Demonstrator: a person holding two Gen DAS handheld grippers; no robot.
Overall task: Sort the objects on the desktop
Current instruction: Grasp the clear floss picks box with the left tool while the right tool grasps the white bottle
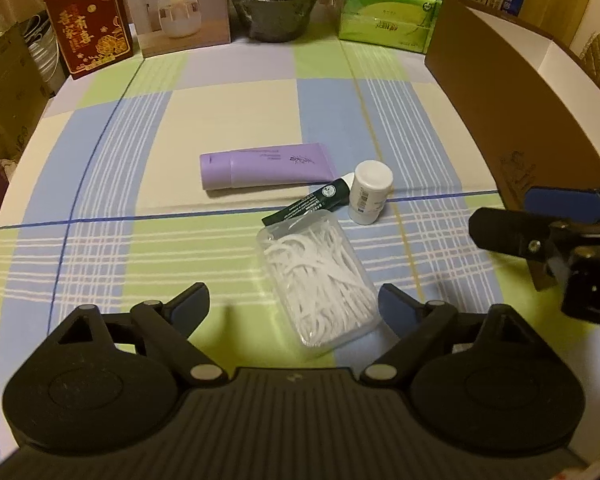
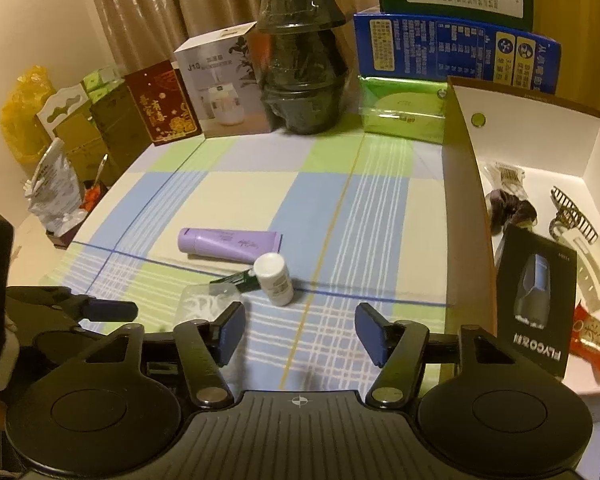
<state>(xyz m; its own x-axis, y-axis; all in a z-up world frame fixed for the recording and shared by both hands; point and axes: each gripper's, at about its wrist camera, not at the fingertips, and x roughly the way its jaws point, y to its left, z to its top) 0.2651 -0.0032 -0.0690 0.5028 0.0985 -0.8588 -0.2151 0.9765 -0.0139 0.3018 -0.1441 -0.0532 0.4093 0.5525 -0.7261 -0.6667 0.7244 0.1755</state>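
The left tool (image 1: 294, 306) stands spread and empty with the clear floss-pick box (image 1: 320, 280) just ahead between its tips, a light, slick, thin-walled case best pinched across its long sides, while the right tool (image 2: 300, 334), half-spread, holds nothing.

Left claw (image 1: 294, 304): bare checked worktop (image 1: 120, 240) ahead and to its left, open passage. Clear box of floss picks (image 1: 320, 280) lies just ahead, reaching between the spread fingers. Beyond it a dark green tube (image 1: 308, 204), white bottle (image 1: 370, 192) and purple tube (image 1: 268, 170) cluster close together. To its right the right claw (image 2: 300, 334) hangs near, then the brown wall of the cardboard box (image 1: 500, 112). Far edge is blocked by a row: red card (image 1: 88, 28), humidifier carton (image 1: 180, 8), dark stacked pots (image 1: 276, 8), green tissue pack (image 1: 384, 20). Right claw: bare cloth between its fingers and directly ahead.
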